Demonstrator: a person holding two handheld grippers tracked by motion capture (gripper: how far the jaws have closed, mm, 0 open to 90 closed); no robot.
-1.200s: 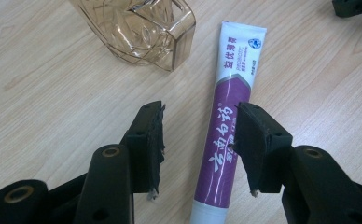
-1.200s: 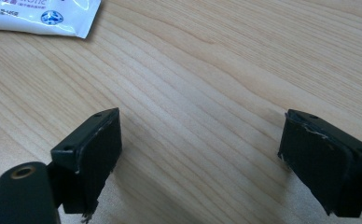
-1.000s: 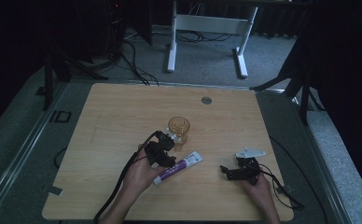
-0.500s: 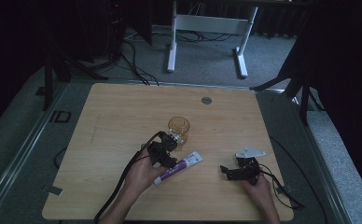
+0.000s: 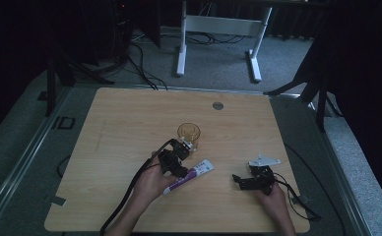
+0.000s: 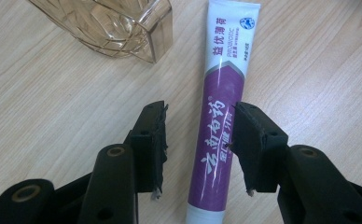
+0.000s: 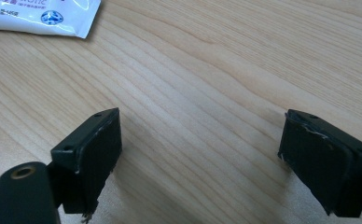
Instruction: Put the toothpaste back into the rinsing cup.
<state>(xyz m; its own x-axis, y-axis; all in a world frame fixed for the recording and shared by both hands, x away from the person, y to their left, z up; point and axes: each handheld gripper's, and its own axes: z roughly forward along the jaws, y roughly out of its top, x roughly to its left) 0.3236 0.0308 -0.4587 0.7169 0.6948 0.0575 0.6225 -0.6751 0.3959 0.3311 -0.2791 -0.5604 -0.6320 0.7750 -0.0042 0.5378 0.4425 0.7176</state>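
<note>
1. The left gripper straddles the toothpaste tube — its jaws have just been closing; one pad touches the tube's side, the other stands clear, so no grasp yet.
2. The tube lies flat on the table, near the amber glass.
3. The right gripper, off to the right, gapes wide over bare wood — released.

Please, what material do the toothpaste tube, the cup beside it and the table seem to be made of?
Toothpaste tube: likely soft glossy plastic laminate; it shows shiny highlights and printed purple and white panels.
Cup: clear amber plastic or glass, uncertain which; the faceted walls are see-through.
Table: light wood or wood-look laminate, matte, with visible grain lines.
</note>
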